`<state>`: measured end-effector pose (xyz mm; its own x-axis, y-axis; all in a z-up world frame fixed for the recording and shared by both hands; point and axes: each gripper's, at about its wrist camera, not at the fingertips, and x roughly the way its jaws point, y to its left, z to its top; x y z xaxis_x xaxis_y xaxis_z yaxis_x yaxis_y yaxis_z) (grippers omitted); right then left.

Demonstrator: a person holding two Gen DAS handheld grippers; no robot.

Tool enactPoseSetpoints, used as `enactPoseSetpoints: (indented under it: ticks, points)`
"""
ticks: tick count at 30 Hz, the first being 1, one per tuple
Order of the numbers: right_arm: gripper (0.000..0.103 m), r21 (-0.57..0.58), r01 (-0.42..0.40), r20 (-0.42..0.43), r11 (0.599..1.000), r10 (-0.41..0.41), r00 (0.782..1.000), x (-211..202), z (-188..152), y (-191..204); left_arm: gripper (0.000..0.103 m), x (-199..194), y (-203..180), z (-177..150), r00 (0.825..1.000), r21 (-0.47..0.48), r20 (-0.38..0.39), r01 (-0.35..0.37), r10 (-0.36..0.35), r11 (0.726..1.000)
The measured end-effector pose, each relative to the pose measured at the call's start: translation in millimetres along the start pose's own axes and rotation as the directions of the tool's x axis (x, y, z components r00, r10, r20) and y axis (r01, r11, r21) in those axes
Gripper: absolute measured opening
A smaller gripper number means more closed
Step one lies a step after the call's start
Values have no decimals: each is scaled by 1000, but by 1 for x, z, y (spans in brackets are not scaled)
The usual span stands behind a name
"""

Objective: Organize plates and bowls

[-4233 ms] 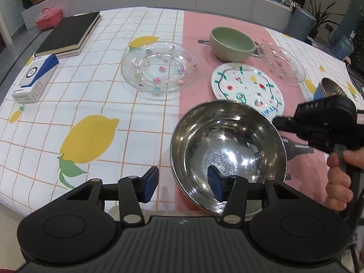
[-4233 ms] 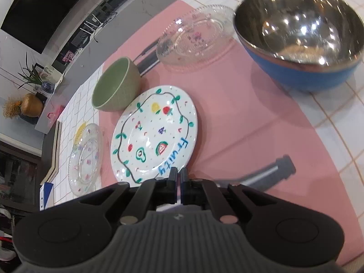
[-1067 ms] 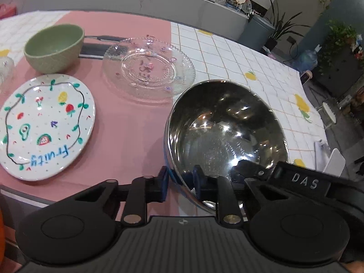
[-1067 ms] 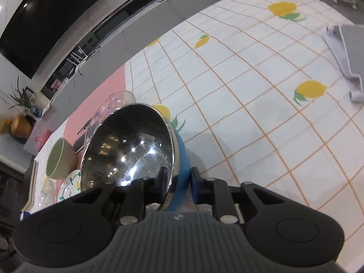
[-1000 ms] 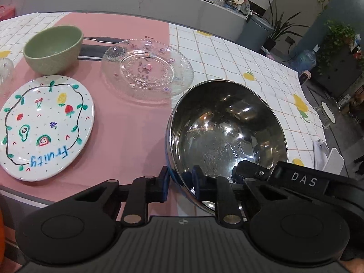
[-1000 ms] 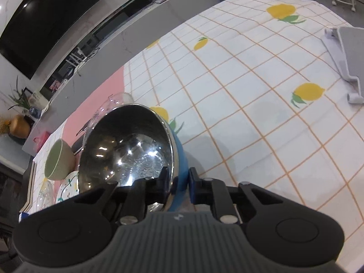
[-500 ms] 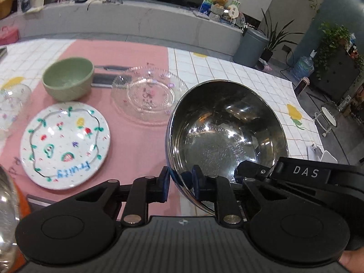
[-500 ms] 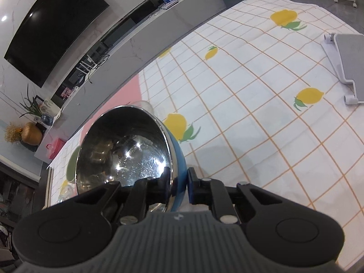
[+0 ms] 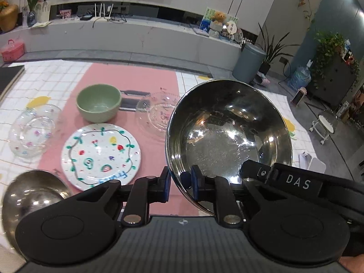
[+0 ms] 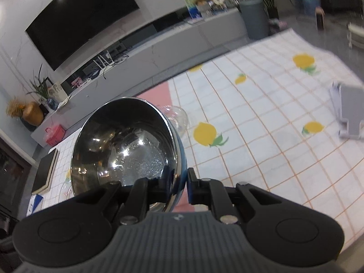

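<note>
left gripper [image 9: 179,183]: clamped on the near rim of the large stainless steel bowl with blue outside [image 9: 227,136], one blue pad inside the bowl, the other outside.
right gripper [image 10: 177,182]: also pinching that steel bowl [image 10: 122,145], on its rim, one finger inside, one on the blue outer wall; its black body shows in the left wrist view [image 9: 295,182] just right of the left one.
steel bowl: held up off the table by both claws, tilted, mouth facing the cameras; it hangs above the right edge of the pink table runner [image 9: 136,79].
painted white fruit plate [image 9: 101,155]: flat on the pink runner, left of the held bowl, well apart from it.
green ceramic bowl [image 9: 99,105]: upright on the runner, just behind the painted plate.
clear glass plate [image 9: 159,113]: on the runner, right of the green bowl, partly hidden behind the held bowl's rim.
second clear glass plate with flower dots [image 9: 33,133]: left of the painted plate, at the runner's left edge.
second steel bowl [image 9: 31,195]: bottom left, near the painted plate's front edge, blurred.
lemon-print checked tablecloth [image 10: 261,136]: covers the table on the held bowl's right.
grey stand [image 10: 350,113]: on the cloth, far right, well apart from the bowl.
</note>
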<state>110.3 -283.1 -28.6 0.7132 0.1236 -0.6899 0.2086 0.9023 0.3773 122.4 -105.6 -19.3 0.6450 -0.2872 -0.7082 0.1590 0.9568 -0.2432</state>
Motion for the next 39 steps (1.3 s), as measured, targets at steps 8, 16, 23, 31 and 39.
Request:
enactPoseSetpoints:
  ticks: [8,16,23,31,39]
  points:
    - [12,-48,-9,67,999,12,998,-47,-5,53,21,-54,22,12,999,-25,53,-2,3,1000]
    - [12,-164,-10,86,986,25,996,-70,-17,120,20,-96,52,16,991,-64,111,-64,70,996]
    - [12,-219,-14,91,976,34,995,-80,-32,158,20,-115,80,13,989,-128,117,-72,87,989]
    - [12,-235,-40,33,971,49,998,-74,-52,171,20,-117,105,3,991,-172,55,-111,122,979]
    - [12,-256,-40,-38,966,31,999,-48,-73,179,20,-103,127,-9,991,-176,-19,-136,134,975]
